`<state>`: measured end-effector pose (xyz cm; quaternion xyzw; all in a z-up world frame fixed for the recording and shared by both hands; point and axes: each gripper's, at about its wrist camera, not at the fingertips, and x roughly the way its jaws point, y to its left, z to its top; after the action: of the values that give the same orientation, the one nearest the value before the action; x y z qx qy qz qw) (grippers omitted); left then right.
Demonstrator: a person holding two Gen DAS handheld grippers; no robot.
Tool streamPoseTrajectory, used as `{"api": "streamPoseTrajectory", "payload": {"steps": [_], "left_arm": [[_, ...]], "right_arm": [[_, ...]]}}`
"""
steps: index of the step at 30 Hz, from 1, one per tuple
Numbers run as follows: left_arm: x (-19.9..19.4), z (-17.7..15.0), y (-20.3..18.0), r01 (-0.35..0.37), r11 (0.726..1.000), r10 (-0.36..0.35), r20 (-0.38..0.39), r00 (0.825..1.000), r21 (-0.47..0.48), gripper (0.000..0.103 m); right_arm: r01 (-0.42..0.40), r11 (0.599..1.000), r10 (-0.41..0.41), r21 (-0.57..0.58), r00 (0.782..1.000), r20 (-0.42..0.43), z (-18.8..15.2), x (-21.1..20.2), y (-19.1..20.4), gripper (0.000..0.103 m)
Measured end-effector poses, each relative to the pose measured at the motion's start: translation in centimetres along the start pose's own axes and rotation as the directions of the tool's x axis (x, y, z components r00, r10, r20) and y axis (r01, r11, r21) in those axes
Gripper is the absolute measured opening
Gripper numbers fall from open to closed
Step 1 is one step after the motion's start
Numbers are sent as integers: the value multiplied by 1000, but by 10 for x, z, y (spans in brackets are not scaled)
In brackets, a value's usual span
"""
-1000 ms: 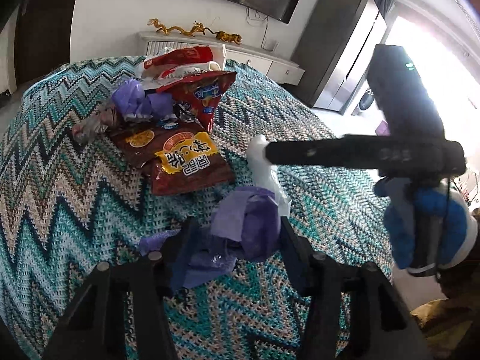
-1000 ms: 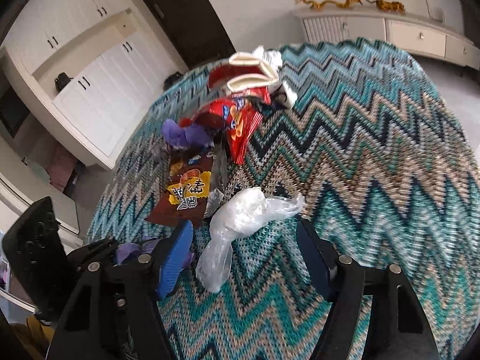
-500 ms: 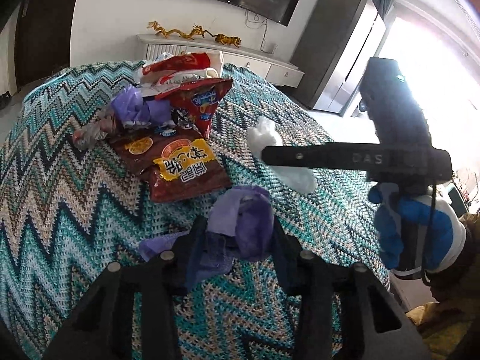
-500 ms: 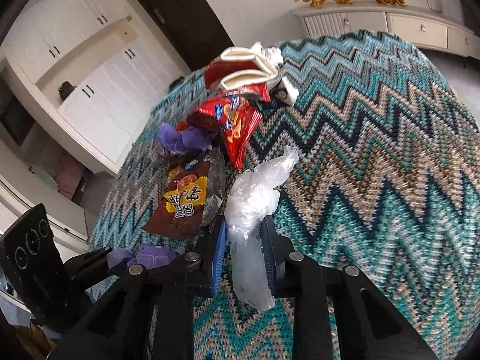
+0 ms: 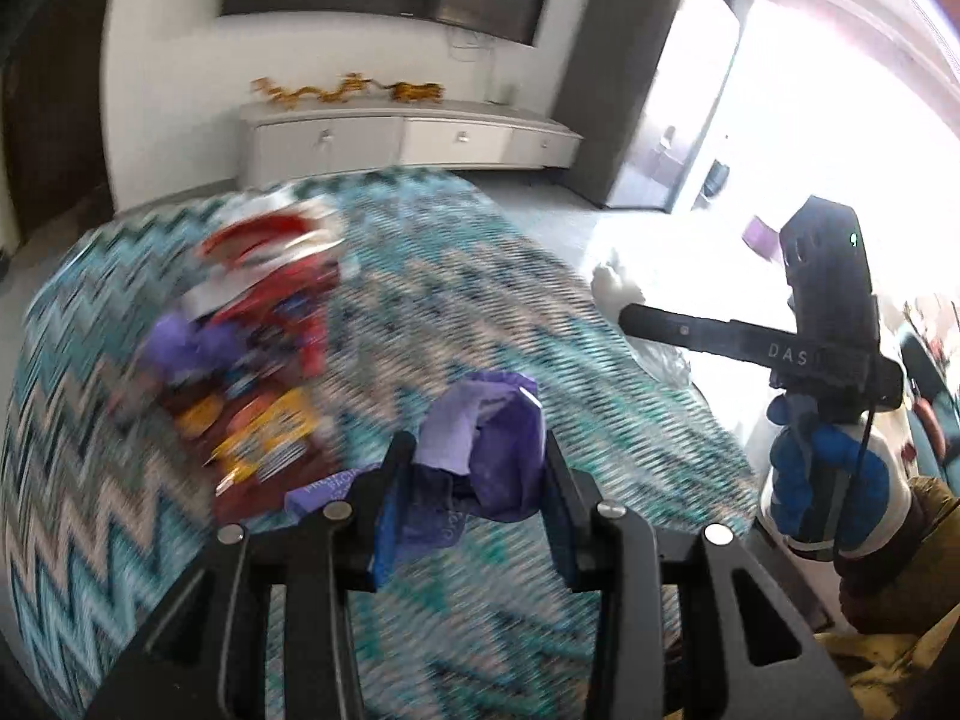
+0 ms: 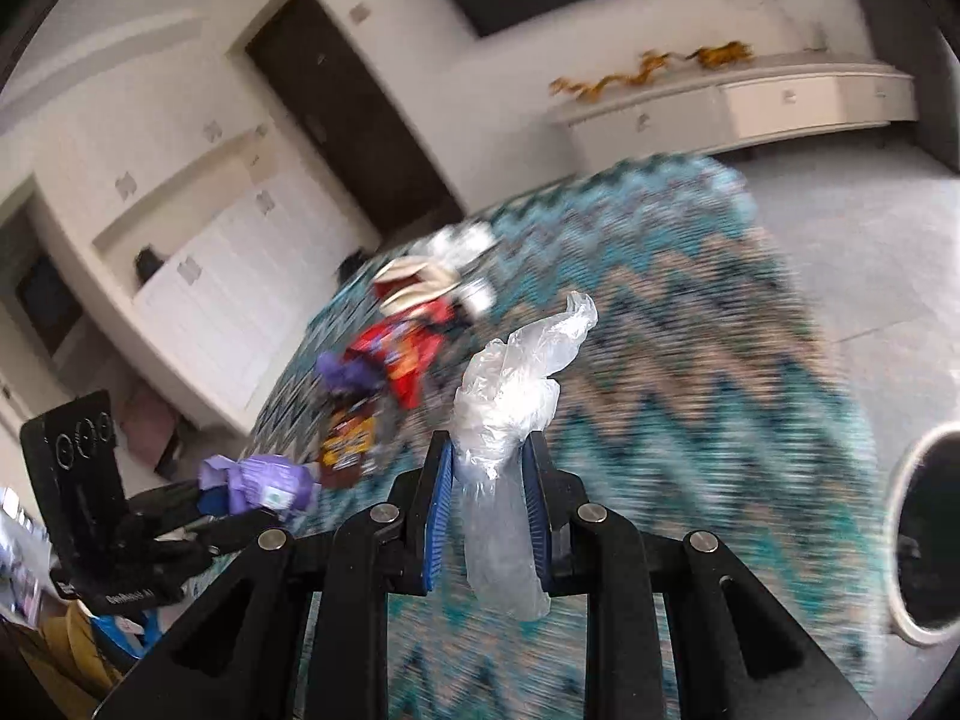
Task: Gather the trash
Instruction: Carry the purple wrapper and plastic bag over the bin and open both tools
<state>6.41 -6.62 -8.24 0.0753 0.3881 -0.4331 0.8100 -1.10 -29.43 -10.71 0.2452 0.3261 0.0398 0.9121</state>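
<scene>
- Holding trash in both: the left hand-held gripper (image 5: pixel 474 468) is clamped on a purple wrapper (image 5: pixel 480 450), the right hand-held gripper (image 6: pixel 486 492) on a clear bag (image 6: pixel 510 396), both lifted above the bed (image 5: pixel 90 510).
- Both look light, soft and crushable; a mid-bunch pinch suits.
- One of each is held; several wrappers (image 5: pixel 264 360) remain mid-bed, too blurred to count.
</scene>
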Motion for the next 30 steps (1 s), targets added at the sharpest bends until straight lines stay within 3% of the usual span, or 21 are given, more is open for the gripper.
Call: {"api": "streamPoseTrajectory", "payload": {"steps": [6, 10, 14, 18, 21, 27, 30], "left_arm": [[55, 51, -88, 89, 986, -81, -62, 995, 141, 38], [106, 75, -148, 156, 967, -133, -124, 983, 199, 38], [171, 92, -209, 239, 949, -195, -217, 957, 204, 38], [227, 103, -256, 273, 943, -215, -278, 936, 190, 40], [266, 110, -280, 261, 948, -198, -305, 931, 180, 40], [331, 110, -297, 271, 958, -218, -378, 900, 95, 48], [350, 107, -297, 262, 963, -219, -394, 893, 58, 55]], "right_arm": [[160, 981, -168, 105, 983, 75, -14, -64, -95, 23], [263, 937, -287, 229, 955, 76, -37, -104, -170, 23], [317, 876, -359, 364, 932, 52, -61, -129, -241, 23], [353, 836, -394, 421, 919, 12, -74, -131, -292, 24], [369, 820, -404, 437, 914, -13, -77, -124, -315, 26], [405, 797, -420, 449, 905, -69, -80, -97, -349, 29], [425, 785, -432, 451, 897, -94, -85, -92, -359, 40]]}}
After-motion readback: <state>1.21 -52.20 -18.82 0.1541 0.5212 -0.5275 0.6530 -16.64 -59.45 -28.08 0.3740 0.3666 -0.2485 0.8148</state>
